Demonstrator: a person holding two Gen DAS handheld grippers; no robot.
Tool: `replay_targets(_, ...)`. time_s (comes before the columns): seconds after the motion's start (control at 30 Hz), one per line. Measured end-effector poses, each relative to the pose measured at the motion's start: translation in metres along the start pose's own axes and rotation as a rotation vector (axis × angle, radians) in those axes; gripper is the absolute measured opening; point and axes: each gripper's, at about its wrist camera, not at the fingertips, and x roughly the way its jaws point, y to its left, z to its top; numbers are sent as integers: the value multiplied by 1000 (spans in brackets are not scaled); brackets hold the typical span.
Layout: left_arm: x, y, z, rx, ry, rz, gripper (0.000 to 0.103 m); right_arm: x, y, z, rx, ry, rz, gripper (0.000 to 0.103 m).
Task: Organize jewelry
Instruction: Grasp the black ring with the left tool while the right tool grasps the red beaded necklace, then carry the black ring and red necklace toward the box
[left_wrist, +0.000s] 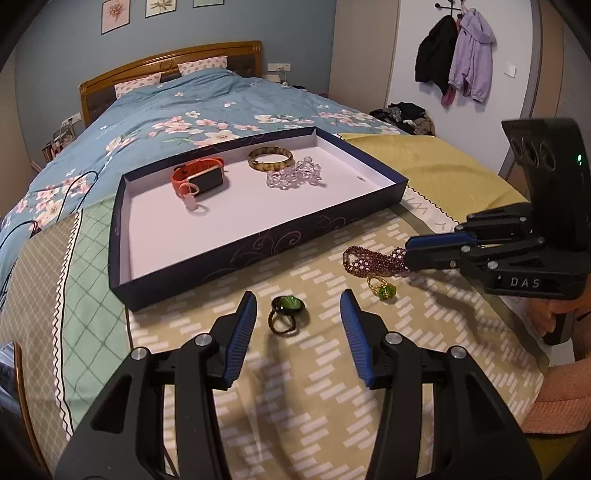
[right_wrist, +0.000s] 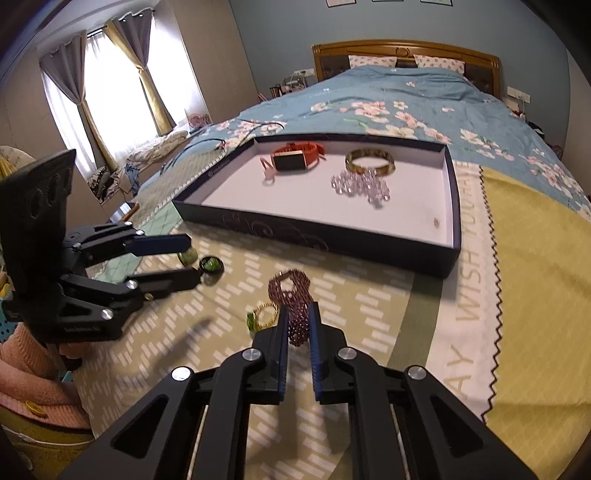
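Note:
My right gripper (right_wrist: 299, 310) is shut on a purple beaded bracelet (right_wrist: 291, 295) that lies on the patterned cloth; in the left wrist view the same gripper (left_wrist: 408, 254) pinches one end of that bracelet (left_wrist: 365, 262). Beside it lies a gold ring with a green stone (left_wrist: 382, 288) (right_wrist: 262, 315). My left gripper (left_wrist: 298, 295) (right_wrist: 195, 258) is open, its blue pads either side of a dark ring with a green stone (left_wrist: 286, 314) (right_wrist: 211, 265), not touching it. The navy tray (left_wrist: 236, 254) (right_wrist: 295, 230) holds an orange watch (left_wrist: 201, 177), a gold bangle (left_wrist: 270, 158) and a clear bead bracelet (left_wrist: 295, 175).
Everything rests on a bed with a blue floral duvet (left_wrist: 184, 110) and a yellow blanket (right_wrist: 535, 295). A black cable (left_wrist: 74, 184) trails left of the tray. A person's pink sleeve (left_wrist: 554, 406) is at the right edge.

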Motion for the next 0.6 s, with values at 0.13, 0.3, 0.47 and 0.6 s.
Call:
replay_targets(0.13,6,4,3,3,12,5,45,-3,2,9,-8,-26,10,8)
replay_targets(0.3,12,9,6,-2,26,-10,44,-7,0,21,-6,-61,23,8)
replay_targets(0.47,21,9,10,11,47,-14,41,-7,-2,27,6,-74,37,8)
replay_targets(0.6,29,10,10,11,79,-9,33,-6,-2,27,17,-75,47,8)
